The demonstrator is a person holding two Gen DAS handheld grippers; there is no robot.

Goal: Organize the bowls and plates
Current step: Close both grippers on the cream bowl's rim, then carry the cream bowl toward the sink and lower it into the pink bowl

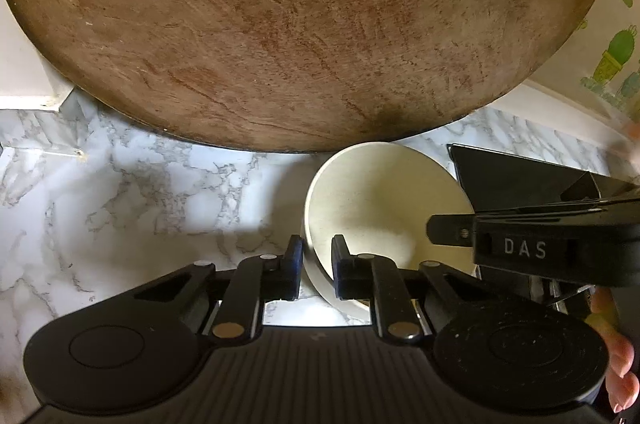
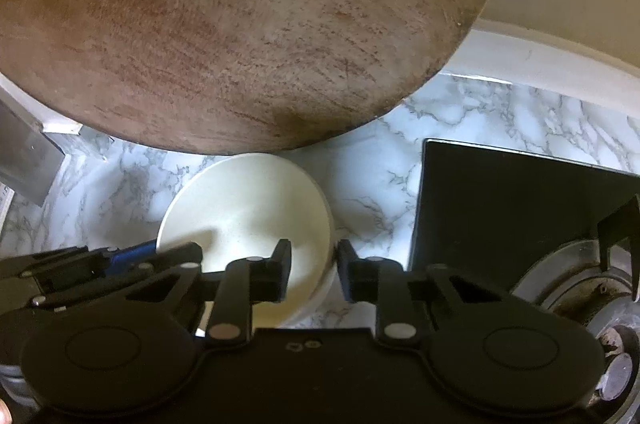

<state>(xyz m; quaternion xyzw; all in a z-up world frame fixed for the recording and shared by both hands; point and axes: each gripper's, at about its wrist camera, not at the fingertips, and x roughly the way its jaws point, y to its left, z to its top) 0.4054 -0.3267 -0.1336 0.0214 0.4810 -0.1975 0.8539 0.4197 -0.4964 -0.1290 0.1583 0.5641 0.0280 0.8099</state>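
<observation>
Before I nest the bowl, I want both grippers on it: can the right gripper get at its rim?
Probably yes: the right gripper already straddles the cream bowl's rim, one finger inside, one outside, nothing between. The left gripper straddles the opposite rim.

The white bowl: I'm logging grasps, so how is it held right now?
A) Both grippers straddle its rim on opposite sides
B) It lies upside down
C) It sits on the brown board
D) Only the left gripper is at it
A: the left gripper and the right gripper each have one finger inside and one outside the white bowl's rim.
</observation>
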